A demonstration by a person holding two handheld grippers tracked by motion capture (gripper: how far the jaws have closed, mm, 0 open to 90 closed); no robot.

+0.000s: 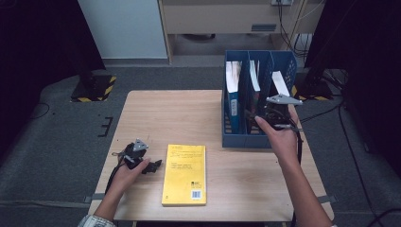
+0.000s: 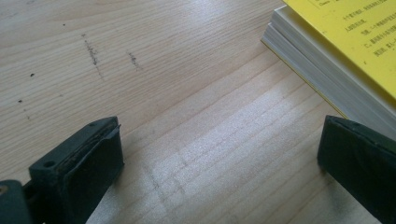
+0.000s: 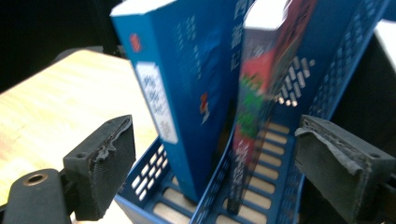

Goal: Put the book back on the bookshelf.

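Note:
A yellow book lies flat on the wooden table. Just left of it, low over the wood, my left gripper is open; the book's page edge lies beyond the right jaw of my left gripper. A blue three-slot file holder stands at the table's right. It holds a blue book, a second book and a white one. My right gripper is open at the holder's front. Between the jaws of my right gripper stand the blue book and a red-and-green book, untouched.
The holder's perforated blue wall rises on the right. Dark carpet surrounds the table. A stand base with yellow-black tape sits back left, and cables run along the floor at right. Bare wood stretches across the table's left and back.

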